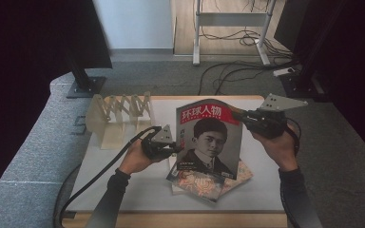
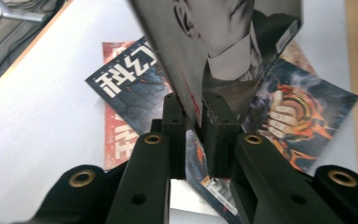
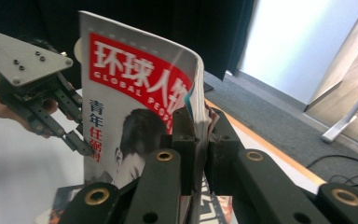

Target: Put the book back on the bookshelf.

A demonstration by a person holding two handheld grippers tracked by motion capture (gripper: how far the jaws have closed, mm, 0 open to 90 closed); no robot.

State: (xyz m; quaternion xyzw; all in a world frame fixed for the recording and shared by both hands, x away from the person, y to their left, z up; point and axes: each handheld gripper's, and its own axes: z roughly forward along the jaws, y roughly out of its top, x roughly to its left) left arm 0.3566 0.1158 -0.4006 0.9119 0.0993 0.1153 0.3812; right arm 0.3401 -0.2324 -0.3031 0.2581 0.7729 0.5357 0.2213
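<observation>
A magazine with a red title banner and a portrait on its cover is held upright above the table between both grippers. My left gripper is shut on its left edge, about halfway down. In the left gripper view the jaws pinch the cover's edge. My right gripper is shut on the top right corner; in the right gripper view the jaws clamp the page edges of the magazine, with the left gripper beyond. Under it lies a small pile of magazines.
A dark blue magazine and one showing a fiery fist lie fanned on the white table top. A pale folding rack stands at the back left. A black stand base and floor cables lie behind the table.
</observation>
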